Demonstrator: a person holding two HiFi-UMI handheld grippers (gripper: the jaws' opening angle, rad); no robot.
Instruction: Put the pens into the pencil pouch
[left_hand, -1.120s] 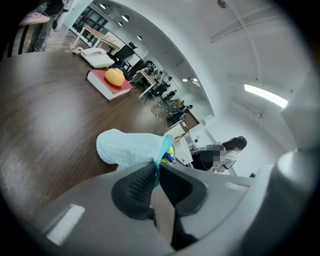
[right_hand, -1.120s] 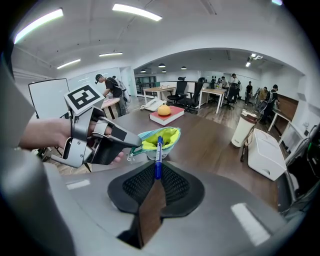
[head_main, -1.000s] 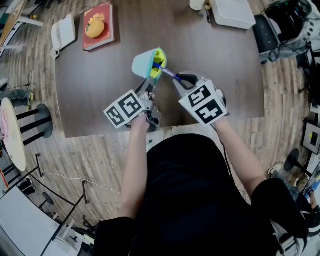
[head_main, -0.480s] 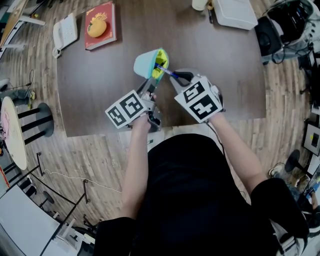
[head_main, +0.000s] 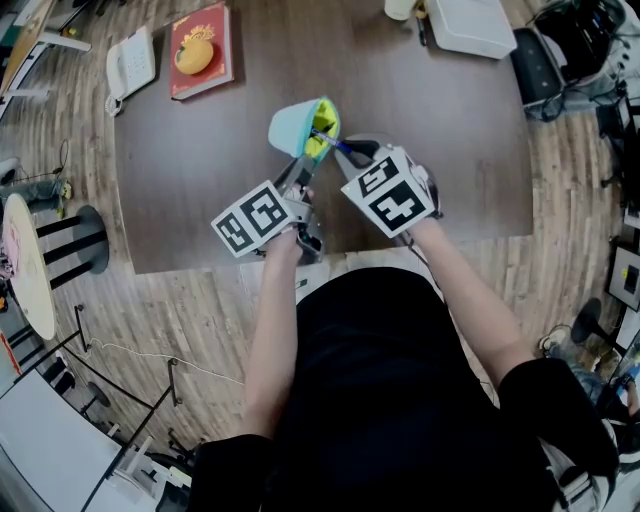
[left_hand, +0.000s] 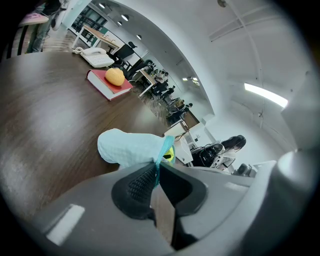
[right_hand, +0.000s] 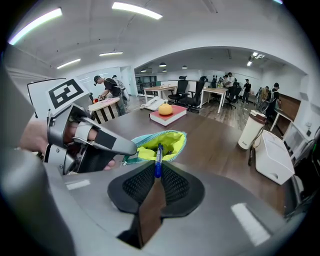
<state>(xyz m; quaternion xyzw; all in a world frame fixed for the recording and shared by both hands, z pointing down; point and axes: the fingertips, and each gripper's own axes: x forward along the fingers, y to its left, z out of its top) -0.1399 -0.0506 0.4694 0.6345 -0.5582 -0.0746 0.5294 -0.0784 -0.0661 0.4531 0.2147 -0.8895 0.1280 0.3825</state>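
My left gripper (left_hand: 156, 172) is clamped on the teal zipper edge of the pencil pouch (left_hand: 127, 147), holding its mouth toward my right gripper (right_hand: 157, 175). I cannot tell whether the pouch's far end rests on the table (head_main: 190, 170) or hangs just above it. The right gripper pinches a blue pen (right_hand: 158, 159) between its pads. The pen's front end sits at the pouch's yellow-lined mouth, but I cannot make out whether the tip is past the rim. Its back end is buried between the pads.

In the head view the grippers' own bodies cover most of both sets of jaws. Folds of lining hide whatever lies deeper in the pouch.

The red book (head_main: 198, 50) has cover print too small to read. So does the cup (right_hand: 251, 130) beside the white box (right_hand: 272, 157).
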